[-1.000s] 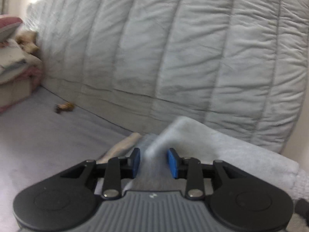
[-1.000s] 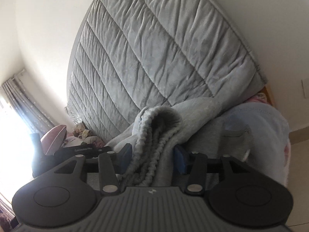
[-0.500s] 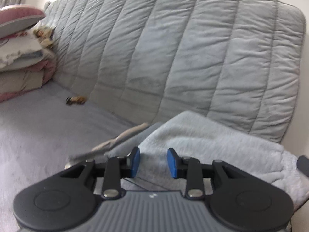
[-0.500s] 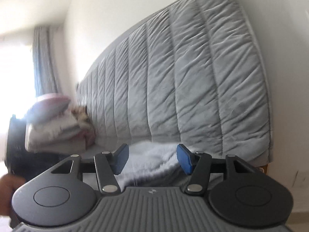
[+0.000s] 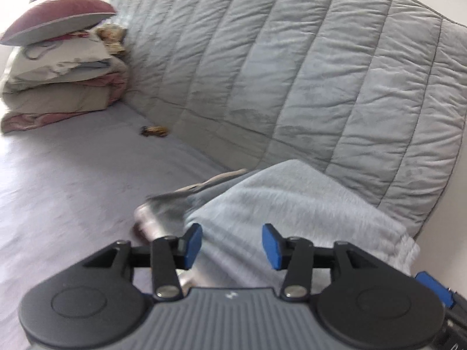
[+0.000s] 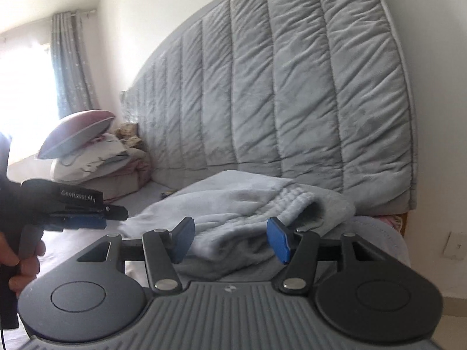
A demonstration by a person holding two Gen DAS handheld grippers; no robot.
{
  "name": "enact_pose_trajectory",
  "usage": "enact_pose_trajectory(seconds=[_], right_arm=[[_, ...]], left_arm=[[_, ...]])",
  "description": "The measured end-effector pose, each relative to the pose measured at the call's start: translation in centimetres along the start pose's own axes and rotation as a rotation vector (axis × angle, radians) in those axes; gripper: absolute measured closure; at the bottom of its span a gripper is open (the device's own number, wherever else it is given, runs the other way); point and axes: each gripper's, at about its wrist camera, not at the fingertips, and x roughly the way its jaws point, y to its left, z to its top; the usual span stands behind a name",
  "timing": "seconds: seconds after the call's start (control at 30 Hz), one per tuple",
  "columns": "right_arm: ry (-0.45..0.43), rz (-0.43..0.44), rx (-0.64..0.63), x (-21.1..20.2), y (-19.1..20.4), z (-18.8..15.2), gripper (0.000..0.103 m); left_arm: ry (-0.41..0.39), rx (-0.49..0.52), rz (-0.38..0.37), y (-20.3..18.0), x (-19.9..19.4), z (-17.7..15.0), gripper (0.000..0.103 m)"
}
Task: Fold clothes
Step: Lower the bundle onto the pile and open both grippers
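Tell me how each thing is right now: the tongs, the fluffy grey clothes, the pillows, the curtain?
Left tongs: opening, nothing pinched between the blue pads.
Right tongs: open, holding nothing.
Grey fleece garment: lying loosely folded and rumpled on the bed, let go.
Pillow pile: stacked at the far end of the bed.
Curtain: pulled to the side, window bright.
Small brown thing: lying on the sheet, too blurred to name.

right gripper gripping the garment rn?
No, the right gripper's pads stand apart, clear of the grey garment lying on the bed.
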Motion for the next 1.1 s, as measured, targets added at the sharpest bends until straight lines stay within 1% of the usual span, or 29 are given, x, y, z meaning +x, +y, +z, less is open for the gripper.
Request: enact_pose_trajectory(seconds=[0.13, 0.17, 0.23, 0.3, 0.4, 0.5, 0.57, 0.7, 0.77, 0.83, 0.87, 0.9, 0.97, 1.1], right_arm=[[0.002, 0.049, -0.018, -1.3, 1.3, 0.5, 0.038], [0.007, 0.059, -0.015, -1.6, 1.7, 0.7, 0.037], [0.026, 0.085, -0.009, -2.1, 2.5, 1.0, 0.031], [0.039, 0.110, -0.021, -2.6, 3.5, 1.1, 0.027], [0.054, 0.138, -0.055, -3.4, 5.4, 1.1, 0.025], [0.066, 0.168, -0.079, -4.4, 7.1, 0.9, 0.018], [0.084, 0.190, -0.095, -4.8, 8.4, 0.6, 0.016], [0.131, 0.241, -0.139, -5.5, 11.3, 0.2, 0.014], [0.150, 0.278, -0.149, -6.1, 12.7, -0.1, 0.012], [0.167, 0.313, -0.154, -6.7, 14.1, -0.6, 0.002], [0.174, 0.327, -0.160, -7.0, 14.8, -0.9, 0.000], [0.183, 0.341, -0.167, -7.3, 15.7, -1.2, 0.000], [0.210, 0.365, -0.180, -7.7, 17.4, -1.7, 0.000], [0.266, 0.416, -0.192, -8.3, 20.9, -3.1, 0.000]], left_arm=[[0.029, 0.018, 0.095, 0.8, -3.4, -1.4, 0.048], [0.036, 0.023, 0.120, 1.0, -4.1, -1.8, 0.046], [0.039, 0.007, 0.150, 1.8, -5.7, -2.4, 0.041], [0.039, -0.016, 0.176, 2.6, -7.3, -3.1, 0.033], [0.046, -0.050, 0.217, 4.0, -9.3, -4.2, 0.026], [0.051, -0.083, 0.265, 5.4, -11.4, -5.4, 0.019], [0.053, -0.101, 0.306, 6.3, -12.8, -6.3, 0.016], [0.048, -0.129, 0.398, 8.9, -16.5, -8.4, 0.006], [0.048, -0.145, 0.453, 10.5, -18.2, -9.4, 0.004], [0.049, -0.165, 0.506, 12.0, -19.8, -10.4, 0.003], [0.048, -0.179, 0.527, 12.7, -20.6, -10.9, 0.002], [0.048, -0.194, 0.548, 13.4, -21.5, -11.4, 0.000], [0.055, -0.214, 0.586, 14.7, -23.1, -12.5, 0.000], [0.081, -0.222, 0.654, 17.0, -25.9, -15.0, 0.000]])
